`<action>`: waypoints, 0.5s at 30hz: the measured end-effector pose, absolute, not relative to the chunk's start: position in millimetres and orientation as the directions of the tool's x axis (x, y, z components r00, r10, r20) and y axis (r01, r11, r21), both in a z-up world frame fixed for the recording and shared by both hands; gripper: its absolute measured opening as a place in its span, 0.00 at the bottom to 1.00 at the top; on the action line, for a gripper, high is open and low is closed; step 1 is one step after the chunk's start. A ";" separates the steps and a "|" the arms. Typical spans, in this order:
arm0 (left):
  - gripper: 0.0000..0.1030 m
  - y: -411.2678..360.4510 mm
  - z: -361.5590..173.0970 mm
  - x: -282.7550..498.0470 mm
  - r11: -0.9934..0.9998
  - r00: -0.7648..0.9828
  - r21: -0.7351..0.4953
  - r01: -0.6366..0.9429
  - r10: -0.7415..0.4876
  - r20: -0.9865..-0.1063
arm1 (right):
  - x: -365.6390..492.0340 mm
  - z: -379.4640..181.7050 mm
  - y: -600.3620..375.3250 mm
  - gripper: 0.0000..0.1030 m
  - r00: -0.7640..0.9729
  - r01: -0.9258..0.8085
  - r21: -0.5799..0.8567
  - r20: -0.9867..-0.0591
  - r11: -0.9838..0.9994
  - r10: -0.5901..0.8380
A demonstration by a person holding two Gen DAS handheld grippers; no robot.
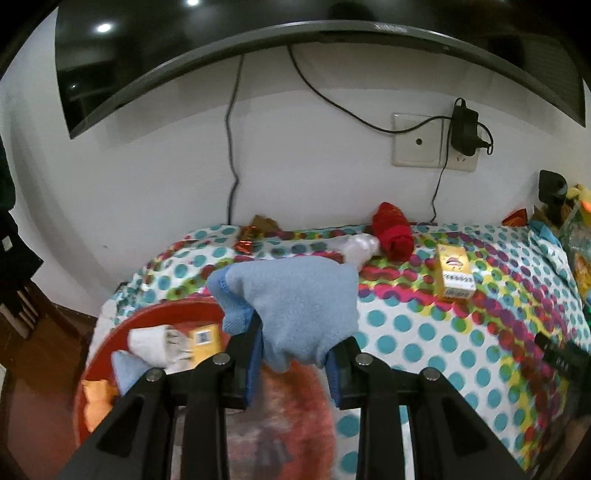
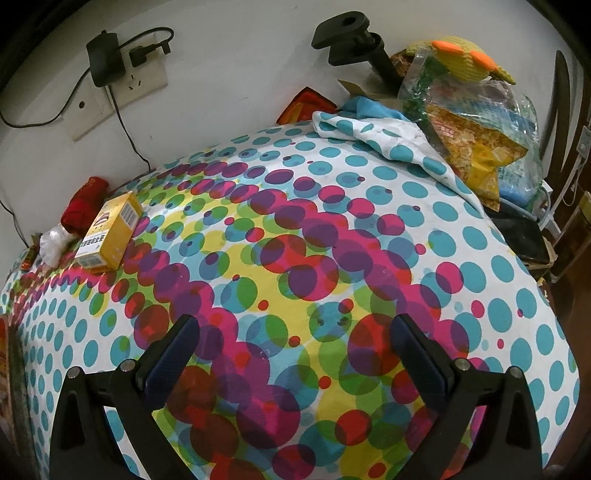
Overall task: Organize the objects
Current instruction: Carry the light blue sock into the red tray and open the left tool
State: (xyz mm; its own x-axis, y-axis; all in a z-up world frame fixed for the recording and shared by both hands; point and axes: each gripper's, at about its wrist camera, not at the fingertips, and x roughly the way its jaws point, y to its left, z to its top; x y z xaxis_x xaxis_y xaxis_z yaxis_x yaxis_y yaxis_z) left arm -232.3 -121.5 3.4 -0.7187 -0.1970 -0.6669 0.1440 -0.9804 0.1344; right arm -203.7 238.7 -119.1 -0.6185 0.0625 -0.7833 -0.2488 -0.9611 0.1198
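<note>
My left gripper [image 1: 299,334] is shut on a light blue cloth [image 1: 295,295] and holds it in the air above the dotted tablecloth [image 1: 424,332]. Below and to its left is a red tub [image 1: 122,325] holding a yellow box, a white packet, another blue cloth and something orange. On the table lie a yellow box [image 1: 454,275] [image 2: 109,232], a red rolled cloth [image 1: 393,230] [image 2: 83,205] and a white plastic wad [image 1: 360,247] [image 2: 53,240]. My right gripper [image 2: 295,325] stands open over the tablecloth [image 2: 295,240] with nothing between its fingers.
A wrapped sweet [image 1: 247,238] lies near the wall. A television [image 1: 295,29] hangs above, with cables and a wall socket [image 1: 432,144] below it. Bags, a knitted toy and a black stand [image 2: 354,40] crowd the table's right end [image 2: 472,147]. Wooden floor shows at the left.
</note>
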 end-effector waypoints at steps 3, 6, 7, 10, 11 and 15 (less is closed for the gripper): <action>0.28 -146.5 10.0 -221.3 -0.979 -0.716 0.142 0.147 -0.205 -0.668 | -203.7 -119.1 238.3 1.00 -0.617 -0.246 0.115 -0.785 -0.962 0.064; 0.28 -174.6 15.2 -212.9 -0.975 -0.703 0.133 0.177 -0.220 -0.676 | -203.2 -119.0 238.6 1.00 -0.617 -0.246 0.116 -0.784 -0.962 0.063; 0.28 -184.5 16.8 -210.3 -0.974 -0.698 0.124 0.188 -0.221 -0.682 | -203.7 -118.9 237.9 1.00 -0.618 -0.247 0.118 -0.784 -0.962 0.062; 0.28 -213.3 20.3 -198.5 -0.969 -0.688 0.109 0.223 -0.235 -0.686 | -203.7 -118.9 237.4 1.00 -0.617 -0.247 0.117 -0.784 -0.962 0.063; 0.28 -223.9 20.0 -192.9 -0.967 -0.683 0.101 0.235 -0.238 -0.690 | -203.7 -118.9 237.3 1.00 -0.616 -0.247 0.116 -0.785 -0.962 0.064; 0.28 -264.7 6.1 -175.2 -0.954 -0.641 0.073 0.290 -0.250 -0.725 | -203.3 -119.1 235.6 1.00 -0.615 -0.246 0.111 -0.786 -0.963 0.066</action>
